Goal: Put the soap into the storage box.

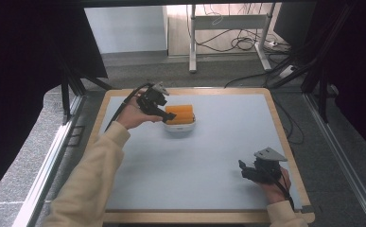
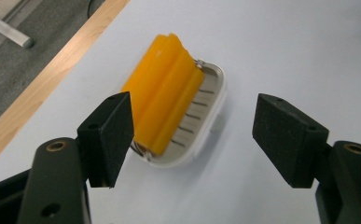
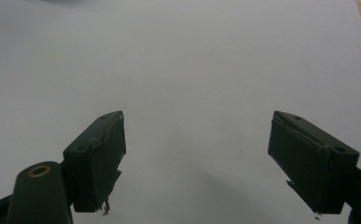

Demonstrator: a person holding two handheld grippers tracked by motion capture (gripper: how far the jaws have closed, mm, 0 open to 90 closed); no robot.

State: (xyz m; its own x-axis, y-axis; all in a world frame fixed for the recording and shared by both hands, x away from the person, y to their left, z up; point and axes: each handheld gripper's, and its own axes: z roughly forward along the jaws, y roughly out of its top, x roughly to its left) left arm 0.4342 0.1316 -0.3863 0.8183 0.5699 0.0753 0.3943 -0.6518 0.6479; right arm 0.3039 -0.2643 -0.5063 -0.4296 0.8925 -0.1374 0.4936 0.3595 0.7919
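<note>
two black two-jaw grippers are counted. nearest, at the table's near right corner, the right gripper (image 1: pixel 247 171) is held low over the mat, its jaws spread wide with nothing between them; its blocky pads (image 3: pixel 99 158) are seen to be matte and worn at the edges. one pale grey mat (image 1: pixel 228 156) is laid smooth inside a light wooden table rim (image 1: pixel 284 137). farther off, one white oval dish (image 2: pixel 215 100) with a slotted floor is set on the mat, bearing one glossy orange ridged block (image 2: pixel 166 100). the left gripper (image 1: pixel 167 116) is held just beside it, jaws wide apart, gripping nothing.
</note>
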